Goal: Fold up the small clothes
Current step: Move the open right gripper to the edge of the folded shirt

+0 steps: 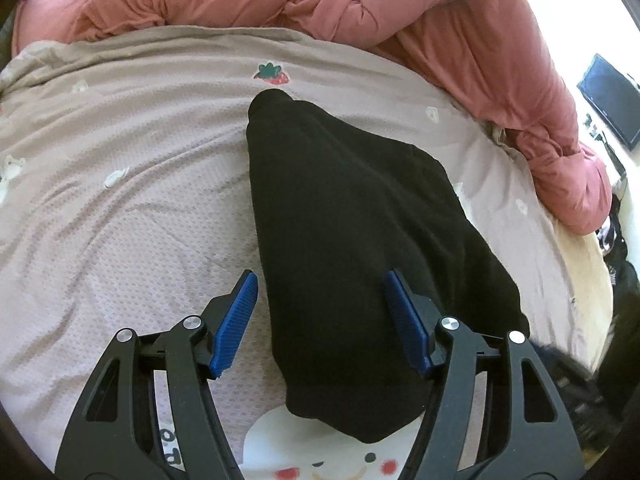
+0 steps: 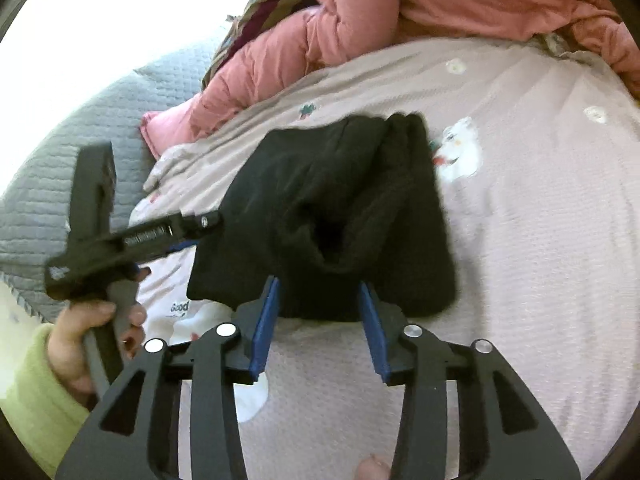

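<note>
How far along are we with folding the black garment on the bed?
The black garment lies doubled over on the pink bedspread, so one fold looks done. Neither the left gripper nor the right gripper grips it; both are open. Further folding and tidying look left.

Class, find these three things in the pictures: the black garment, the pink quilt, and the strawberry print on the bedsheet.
black garment [image 1: 352, 216], left wrist view, middle of the cloth.
pink quilt [image 1: 460, 32], left wrist view, a bunched fold at the back.
strawberry print [image 1: 272, 73], left wrist view, the red fruit under its green leaves.

Left hand-held gripper [image 2: 188, 232] tips hidden behind black garment [image 2: 332, 208], motion-blurred
</note>
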`<state>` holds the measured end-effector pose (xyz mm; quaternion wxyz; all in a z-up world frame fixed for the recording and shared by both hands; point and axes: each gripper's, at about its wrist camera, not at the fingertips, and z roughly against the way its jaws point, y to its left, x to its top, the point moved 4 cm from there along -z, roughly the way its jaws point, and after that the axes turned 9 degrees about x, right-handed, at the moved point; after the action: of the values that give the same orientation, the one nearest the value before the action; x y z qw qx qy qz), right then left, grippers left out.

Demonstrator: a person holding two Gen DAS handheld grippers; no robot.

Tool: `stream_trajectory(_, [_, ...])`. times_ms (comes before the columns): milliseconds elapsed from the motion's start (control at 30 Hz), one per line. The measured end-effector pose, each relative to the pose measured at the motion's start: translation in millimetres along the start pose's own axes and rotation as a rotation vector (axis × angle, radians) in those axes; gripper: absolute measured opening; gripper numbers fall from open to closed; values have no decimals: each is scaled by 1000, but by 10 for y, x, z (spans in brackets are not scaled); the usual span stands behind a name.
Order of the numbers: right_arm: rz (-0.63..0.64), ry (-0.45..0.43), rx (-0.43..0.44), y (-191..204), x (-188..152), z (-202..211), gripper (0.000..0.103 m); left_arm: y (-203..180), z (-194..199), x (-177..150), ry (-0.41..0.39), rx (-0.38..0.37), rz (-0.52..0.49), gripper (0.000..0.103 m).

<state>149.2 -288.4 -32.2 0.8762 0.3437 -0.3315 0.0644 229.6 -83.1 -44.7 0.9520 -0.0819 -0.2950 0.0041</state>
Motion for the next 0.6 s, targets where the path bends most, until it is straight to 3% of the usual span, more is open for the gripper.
stream_trajectory(167, [-37, -30, 21, -165, 288, 141, 50, -47, 34, -16, -27, 35, -49, 58])
stream_trajectory(400, [-126, 102, 95, -362, 701, -311, 56, -57, 18, -37, -38, 38, -58, 58])
stream_trajectory(467, [-144, 134, 68, -420, 723, -433, 56, -62, 29, -44, -40, 38, -58, 58])
stream_trajectory(600, [-198, 170, 97, -478, 738, -602, 57, -63, 40, -47, -42, 32, -62, 58])
